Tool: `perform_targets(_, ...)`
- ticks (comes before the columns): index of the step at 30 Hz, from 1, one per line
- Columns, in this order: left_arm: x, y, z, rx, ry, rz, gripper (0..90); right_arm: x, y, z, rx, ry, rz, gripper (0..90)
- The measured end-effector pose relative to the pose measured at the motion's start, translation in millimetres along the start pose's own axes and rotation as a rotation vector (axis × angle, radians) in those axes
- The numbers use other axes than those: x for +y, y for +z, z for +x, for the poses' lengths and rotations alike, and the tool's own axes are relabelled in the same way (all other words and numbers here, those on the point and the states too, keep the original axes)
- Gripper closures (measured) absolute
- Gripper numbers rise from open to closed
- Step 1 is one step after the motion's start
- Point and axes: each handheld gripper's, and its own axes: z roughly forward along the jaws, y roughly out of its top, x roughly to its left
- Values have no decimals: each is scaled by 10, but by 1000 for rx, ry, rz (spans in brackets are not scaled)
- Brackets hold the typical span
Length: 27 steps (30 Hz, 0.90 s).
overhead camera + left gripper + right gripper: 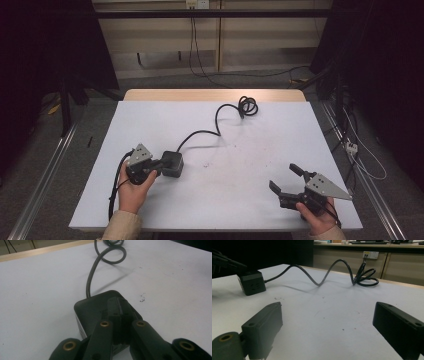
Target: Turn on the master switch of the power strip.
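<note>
My left gripper [159, 164] sits at the lower left of the high view, its jaws drawn fully together with their tips resting on top of the black power cube [172, 163], left of the frame's centre. In the left gripper view the two jaws meet flat against each other over the power cube [95, 306], with nothing pinched between them that I can make out. The cube stands on the white desk [260, 150], and its black cable [210, 131] leaves the far side, rises in a loop and runs toward the upper middle of the frame, ending in a small coil [248, 105] near the desk's far wooden edge.

My right gripper [286, 178] lies at the lower right of the high view, well apart from the cube, jaws spread wide and holding nothing. In the right gripper view the cube [252, 285] shows at the upper left, socket face toward me, with bare desk and a few dark specks [277, 298] between us; the cable [322, 277] arches across the top to the coil [365, 277] at the upper right. Nothing stands between the open jaws and the cube. Beyond the desk, a wall socket [370, 255] and loose floor cables [360, 150] sit at the frame's edges.
</note>
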Motion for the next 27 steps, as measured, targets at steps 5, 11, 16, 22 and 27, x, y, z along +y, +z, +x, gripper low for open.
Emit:
perform_targets(5, 1, 0, -12, 7, 5, 3, 900, 0, 0, 5, 2, -1, 0, 83)
perform_targets(11, -4, 1, -19, 11, 4, 1, 900, -2, 7, 9, 2, -2, 4, 83)
perform_targets(16, -2, 1, -21, 14, 1, 4, 900, 1, 8, 14, 2, -3, 2, 83)
perform_targets(22, 17, 4, -41, 25, 21, 19, 900, 0, 10, 15, 2, -3, 2, 83)
perform_targets(27, 40, 14, -72, 43, 60, 38, 900, 0, 10, 16, 3, -4, 2, 83)
